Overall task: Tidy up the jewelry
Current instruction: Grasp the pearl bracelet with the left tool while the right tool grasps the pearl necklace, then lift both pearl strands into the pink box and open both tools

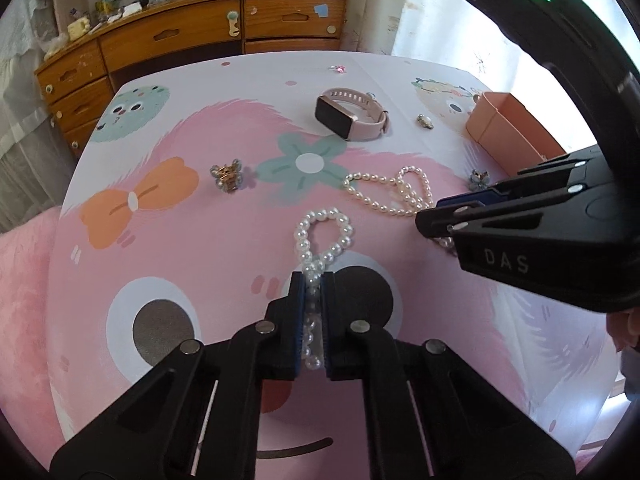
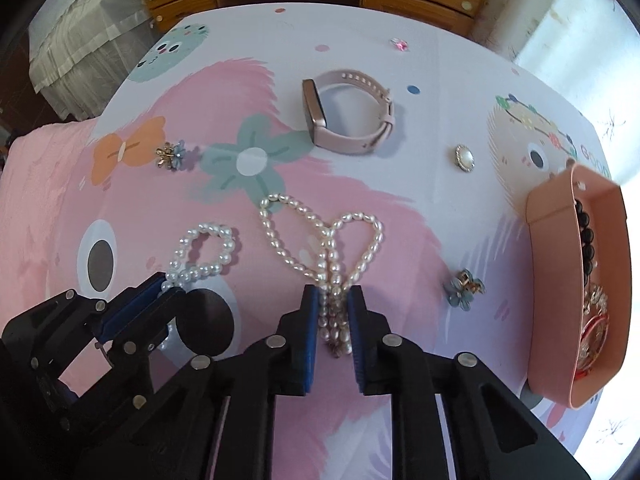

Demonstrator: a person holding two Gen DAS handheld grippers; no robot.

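Note:
My left gripper (image 1: 314, 280) is shut on a round-pearl bracelet (image 1: 324, 236) whose loop lies on the cloth ahead; it also shows in the right wrist view (image 2: 208, 252). My right gripper (image 2: 334, 294) is shut on a long rice-pearl necklace (image 2: 320, 236), whose two loops lie ahead of the jaws; the necklace also shows in the left wrist view (image 1: 396, 194). A pink tray (image 2: 576, 276) on the right holds black beads and other jewelry.
A pink watch (image 2: 348, 112), a pearl brooch (image 2: 464, 157), a blue flower clip (image 2: 464, 290), a gold-blue flower clip (image 2: 170, 155) and a small pink ring (image 2: 399, 45) lie on the cartoon-print tablecloth (image 2: 440, 92). A wooden dresser (image 1: 200, 36) stands behind the table.

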